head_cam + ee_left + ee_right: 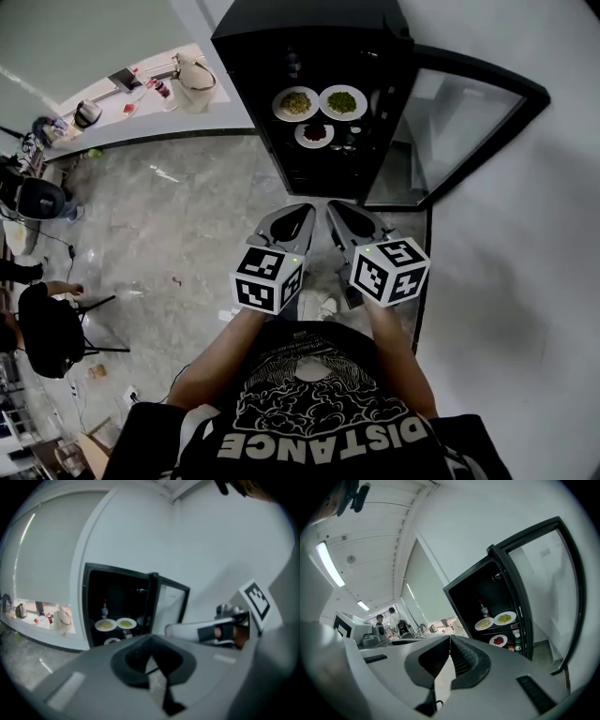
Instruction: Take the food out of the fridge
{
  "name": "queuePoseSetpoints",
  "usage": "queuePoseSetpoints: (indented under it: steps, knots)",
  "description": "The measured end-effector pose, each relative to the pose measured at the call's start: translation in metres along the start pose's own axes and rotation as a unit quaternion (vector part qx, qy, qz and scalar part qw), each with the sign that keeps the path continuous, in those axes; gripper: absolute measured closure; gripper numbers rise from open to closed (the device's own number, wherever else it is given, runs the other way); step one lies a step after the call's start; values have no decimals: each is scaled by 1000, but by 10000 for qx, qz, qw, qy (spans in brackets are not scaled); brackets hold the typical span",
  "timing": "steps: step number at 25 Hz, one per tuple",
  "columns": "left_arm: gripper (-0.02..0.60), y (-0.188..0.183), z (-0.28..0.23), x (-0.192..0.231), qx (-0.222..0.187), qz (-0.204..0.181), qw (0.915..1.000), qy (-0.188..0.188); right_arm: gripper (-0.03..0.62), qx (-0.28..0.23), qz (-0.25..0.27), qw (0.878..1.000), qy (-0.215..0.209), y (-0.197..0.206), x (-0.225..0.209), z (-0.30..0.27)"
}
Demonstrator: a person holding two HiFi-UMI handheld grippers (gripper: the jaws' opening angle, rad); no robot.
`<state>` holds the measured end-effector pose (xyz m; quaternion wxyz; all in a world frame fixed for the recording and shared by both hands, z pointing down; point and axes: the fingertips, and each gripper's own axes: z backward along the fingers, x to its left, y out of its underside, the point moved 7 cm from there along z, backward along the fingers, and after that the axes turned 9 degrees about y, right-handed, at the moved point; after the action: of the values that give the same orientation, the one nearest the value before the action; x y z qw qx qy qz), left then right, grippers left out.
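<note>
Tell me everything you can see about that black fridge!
The fridge is a black cabinet standing on the grey floor. Its glass door, framed in black, hangs wide open on the right in the head view. Inside it is dark, with shelves. A plate of pale yellow food and a plate of green food sit side by side on one shelf; a plate of red food sits on the shelf below. A bottle stands behind the upper two.

A black fridge (281, 33) stands open, its glass door (469, 141) swung to the right. Inside sit a plate of yellowish food (295, 103), a plate of green food (343, 101) beside it and a plate of red food (314, 133) just below. The left gripper (305, 212) and the right gripper (336, 209) are side by side over the grey floor (169, 216), well short of the fridge.
</note>
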<state>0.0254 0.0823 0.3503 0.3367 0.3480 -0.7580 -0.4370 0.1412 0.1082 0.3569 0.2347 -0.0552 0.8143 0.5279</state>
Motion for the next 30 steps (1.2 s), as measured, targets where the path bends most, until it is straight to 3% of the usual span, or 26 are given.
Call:
queuePoseSetpoints:
  steps: [14, 22, 30]
  knots:
    - [580, -23, -83, 61, -11, -297, 9973, 675, 591, -576, -994, 9914, 630, -13, -56, -64]
    - [580, -28, -137, 120, -73, -423, 9949, 913, 591, -983, -1728, 9752, 971, -14, -95, -129]
    - [580, -33, -179, 162, 20, -497, 9908, 1262, 591, -1404, -2523, 9489, 1274, -10, -128, -182]
